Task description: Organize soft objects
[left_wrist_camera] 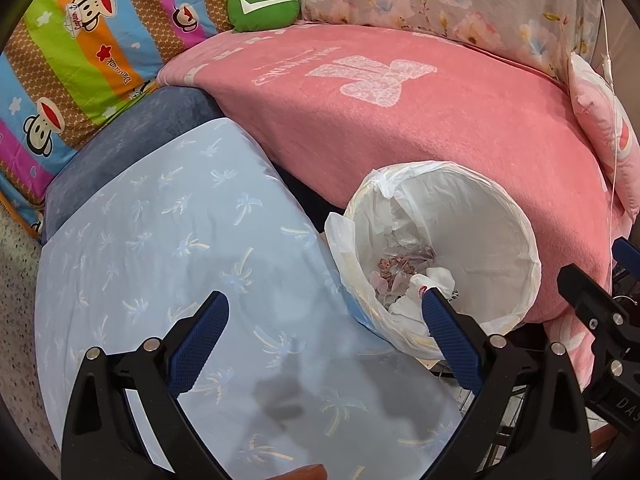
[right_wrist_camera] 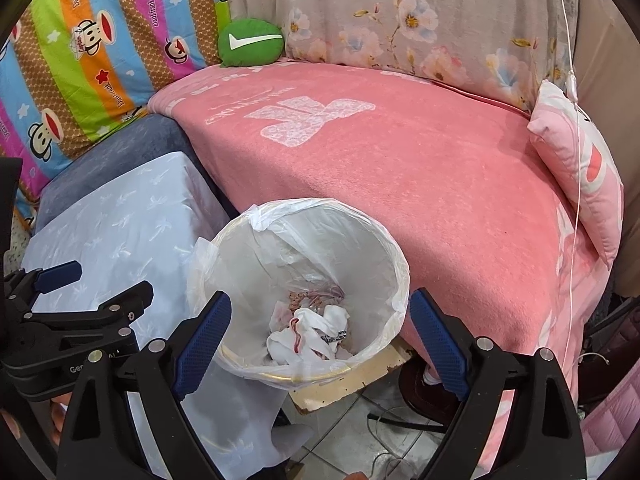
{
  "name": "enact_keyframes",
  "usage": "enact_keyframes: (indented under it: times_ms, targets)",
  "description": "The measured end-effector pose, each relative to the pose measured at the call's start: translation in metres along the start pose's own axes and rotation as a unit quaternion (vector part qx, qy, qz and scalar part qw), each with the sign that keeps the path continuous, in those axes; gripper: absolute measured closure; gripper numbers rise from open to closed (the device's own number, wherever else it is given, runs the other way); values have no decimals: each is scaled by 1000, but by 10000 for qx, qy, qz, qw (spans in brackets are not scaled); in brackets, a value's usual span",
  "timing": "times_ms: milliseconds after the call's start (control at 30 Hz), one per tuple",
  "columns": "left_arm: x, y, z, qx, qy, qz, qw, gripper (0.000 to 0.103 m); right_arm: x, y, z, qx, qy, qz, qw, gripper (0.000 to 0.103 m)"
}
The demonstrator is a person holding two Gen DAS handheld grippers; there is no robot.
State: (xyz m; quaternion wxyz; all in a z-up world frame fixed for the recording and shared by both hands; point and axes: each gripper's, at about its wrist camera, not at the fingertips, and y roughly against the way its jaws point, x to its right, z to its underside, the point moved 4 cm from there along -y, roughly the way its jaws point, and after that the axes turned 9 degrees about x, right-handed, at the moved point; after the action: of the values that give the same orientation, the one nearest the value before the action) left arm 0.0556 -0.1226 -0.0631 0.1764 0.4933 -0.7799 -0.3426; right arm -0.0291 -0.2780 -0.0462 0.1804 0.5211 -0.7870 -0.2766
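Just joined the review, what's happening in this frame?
A person holds two grippers over a bedside bin. Left gripper and right gripper are both open and empty. The lined bin already holds crumpled cloth. A green cushion and pink pillow sit untouched on the pink blanket.

We've got open room over the pink blanket: its middle is bare. Green cushion sits at its back edge, pink pillow on the right, and a thin white cord hangs in front of that pillow. The bin blocks the blanket's front edge, tight beside the pale blue cover. Bin mouth is open from above.
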Motion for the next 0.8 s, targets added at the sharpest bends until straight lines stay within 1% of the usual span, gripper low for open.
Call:
enact_keyframes:
  times_ms: [33, 67, 100, 800]
  targets:
    - [1, 0, 0, -4, -4, -1, 10000, 10, 0, 0, 0, 12, -2, 11, 10000, 15]
    - [1, 0, 0, -8, -9, -1, 10000, 10, 1, 0, 1, 16, -14, 9, 10000, 4]
    - [2, 0, 0, -12, -14, -3, 10000, 10, 2, 0, 1, 27, -22, 11, 10000, 6]
    - [6, -4, 2, 13, -12, -42, 10000, 10, 0, -5, 6, -53, 40, 19, 10000, 6]
